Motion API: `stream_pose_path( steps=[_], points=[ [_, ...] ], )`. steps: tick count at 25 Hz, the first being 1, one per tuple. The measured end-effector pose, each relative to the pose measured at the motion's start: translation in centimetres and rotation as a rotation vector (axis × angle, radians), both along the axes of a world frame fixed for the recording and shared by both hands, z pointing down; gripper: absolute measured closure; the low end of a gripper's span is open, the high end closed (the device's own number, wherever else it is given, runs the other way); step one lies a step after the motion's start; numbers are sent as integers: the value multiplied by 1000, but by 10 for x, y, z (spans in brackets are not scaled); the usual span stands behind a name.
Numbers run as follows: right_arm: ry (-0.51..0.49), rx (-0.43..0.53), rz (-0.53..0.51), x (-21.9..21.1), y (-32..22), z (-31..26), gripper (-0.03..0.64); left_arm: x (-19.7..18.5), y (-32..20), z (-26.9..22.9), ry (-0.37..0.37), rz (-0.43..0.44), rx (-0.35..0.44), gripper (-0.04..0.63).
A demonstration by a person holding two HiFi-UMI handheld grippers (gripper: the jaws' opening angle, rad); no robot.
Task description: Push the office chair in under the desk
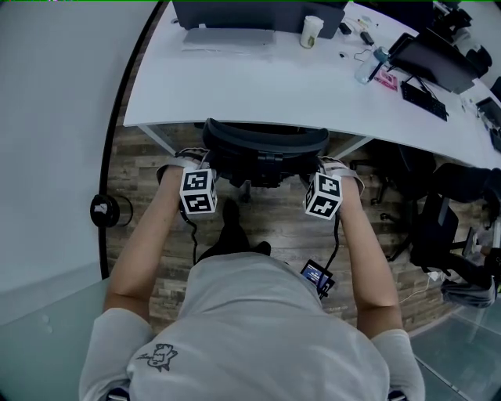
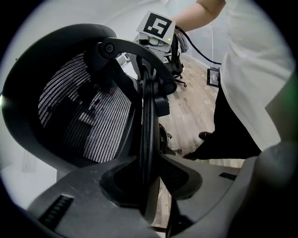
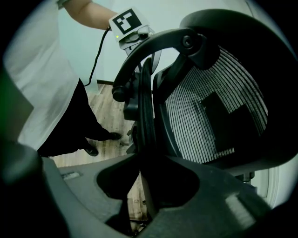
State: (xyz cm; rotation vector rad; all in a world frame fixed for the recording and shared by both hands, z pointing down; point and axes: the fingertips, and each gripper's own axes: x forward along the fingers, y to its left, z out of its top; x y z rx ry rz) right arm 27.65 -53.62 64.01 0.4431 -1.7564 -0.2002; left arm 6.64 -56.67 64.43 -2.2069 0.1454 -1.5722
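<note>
The black mesh office chair [image 1: 266, 142] stands at the edge of the white desk [image 1: 235, 90], its backrest top just under the desk's rim. My left gripper [image 1: 196, 162] clamps the backrest's left side and my right gripper [image 1: 329, 167] its right side. In the left gripper view the backrest's thin black rim [image 2: 148, 116] runs straight down between the jaws of the left gripper [image 2: 149, 174], which are closed on it. The right gripper view shows the same: the rim [image 3: 145, 116] is pinched in the right gripper [image 3: 150, 183], with the mesh [image 3: 209, 116] to the right.
On the desk are a laptop [image 1: 231, 19], a paper cup [image 1: 311, 31], a keyboard [image 1: 425, 100] and small items. Other black chairs [image 1: 446, 211] crowd the floor at the right. A glass wall with a round black fitting [image 1: 104, 210] runs along the left. The person's feet [image 1: 231, 227] stand behind the chair.
</note>
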Motion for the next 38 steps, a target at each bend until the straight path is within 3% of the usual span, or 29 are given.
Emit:
stream_pose_path(
  steps=[14, 29, 33, 38],
  points=[
    [4, 6, 19, 1, -70, 2, 491, 2, -74, 2, 4, 17, 13, 477],
    [15, 26, 3, 3, -85, 4, 488, 3, -87, 2, 6, 12, 18, 474],
    [43, 70, 13, 5, -85, 7, 462, 4, -86, 3, 6, -1, 35, 468],
    [5, 100, 53, 2, -81, -3, 428, -3, -84, -2, -37, -25, 67, 465]
  ],
)
